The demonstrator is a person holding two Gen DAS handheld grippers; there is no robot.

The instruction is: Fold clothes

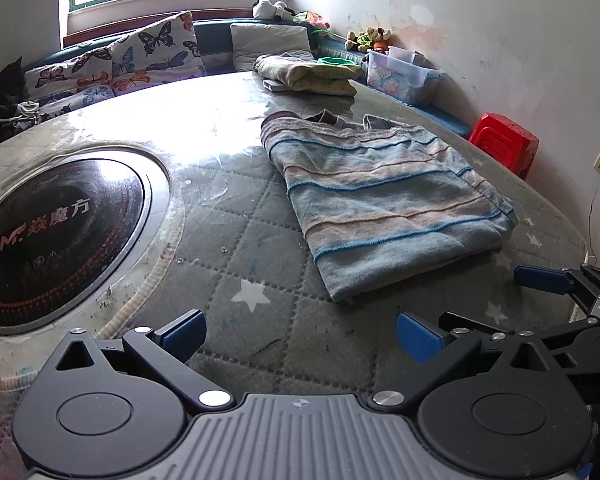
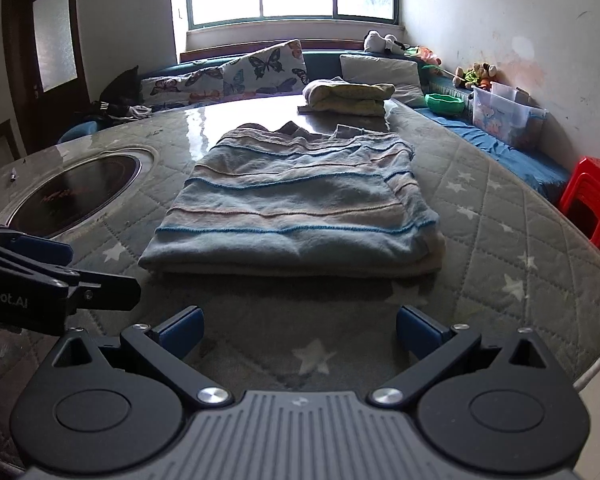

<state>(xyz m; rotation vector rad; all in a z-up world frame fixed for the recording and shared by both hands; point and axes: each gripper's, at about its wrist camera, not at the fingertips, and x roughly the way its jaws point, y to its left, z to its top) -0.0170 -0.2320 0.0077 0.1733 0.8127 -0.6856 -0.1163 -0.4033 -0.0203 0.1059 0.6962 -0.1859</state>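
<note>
The folded striped sweater (image 2: pixel 296 208) is lying flat on the quilted table cover (image 2: pixel 500 216), beside the round cooktop (image 2: pixel 80 192) set into the table. Both grippers are hovering low over the cover on the near side of the sweater, clear of it. The left gripper (image 1: pixel 300 334) is pointing past the sweater's near corner, jaws spread wide and empty. The right gripper (image 2: pixel 300 330) is facing the sweater's folded edge squarely, jaws likewise wide apart, holding nothing.
</note>
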